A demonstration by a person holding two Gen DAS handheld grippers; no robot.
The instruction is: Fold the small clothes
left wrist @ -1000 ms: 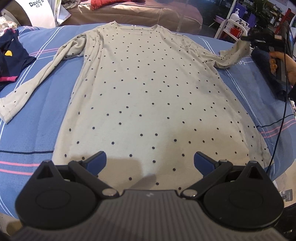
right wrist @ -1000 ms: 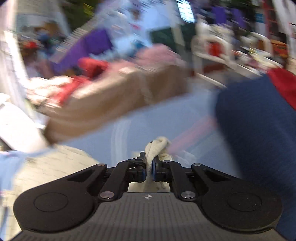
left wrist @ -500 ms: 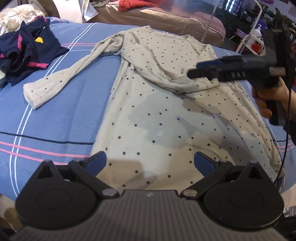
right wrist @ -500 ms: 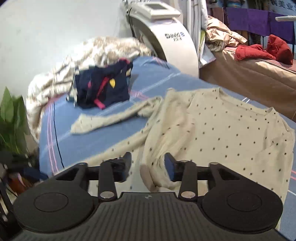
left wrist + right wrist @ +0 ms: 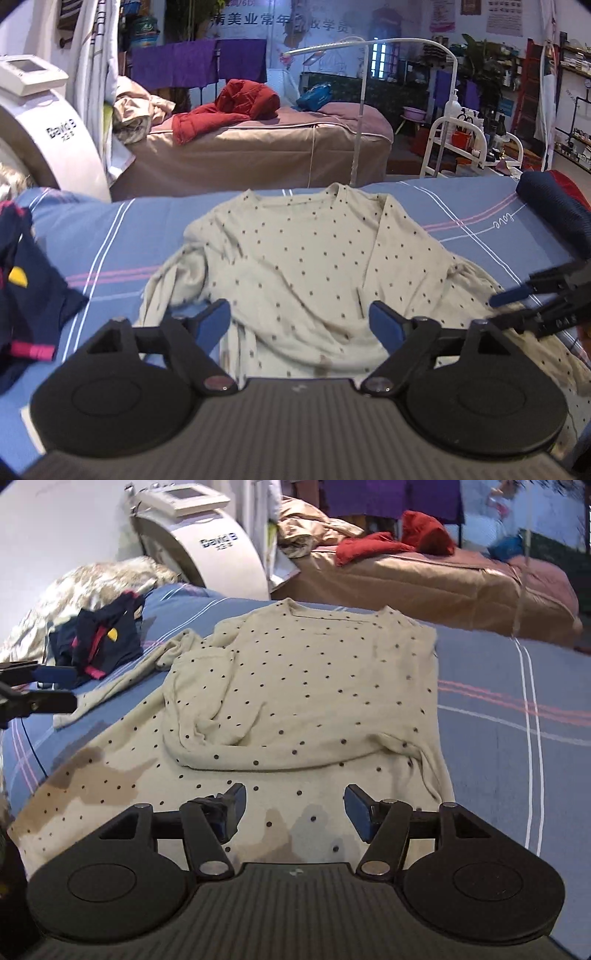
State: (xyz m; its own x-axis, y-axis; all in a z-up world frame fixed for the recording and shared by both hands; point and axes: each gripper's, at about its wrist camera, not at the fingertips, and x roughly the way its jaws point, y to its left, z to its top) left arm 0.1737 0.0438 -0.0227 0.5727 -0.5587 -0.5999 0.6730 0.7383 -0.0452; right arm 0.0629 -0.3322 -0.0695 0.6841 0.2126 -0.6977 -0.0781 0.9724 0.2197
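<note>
1. Tools first: your left tool [image 5: 299, 321] is closing with nothing pinched between its blue pads; only the cloth lies below the gap. Your right tool [image 5: 293, 810] is still spreading, released and empty, hovering over the lower body of the garment.
2. Between them lies the cream dotted top [image 5: 295, 686], spread flat on the blue striped bed [image 5: 509, 716], neckline toward the far edge.
3. One sleeve [image 5: 295, 746] is already folded across the chest, which narrows that side to a straight edge.
4. The other sleeve [image 5: 122, 679] trails out over the sheet toward the navy garment [image 5: 99, 642]. It looks like your next fold, and your left tool sits on that side.
5. Watch the bunching where that sleeve meets the shoulder; it may need smoothing for a tidy fold.
</note>
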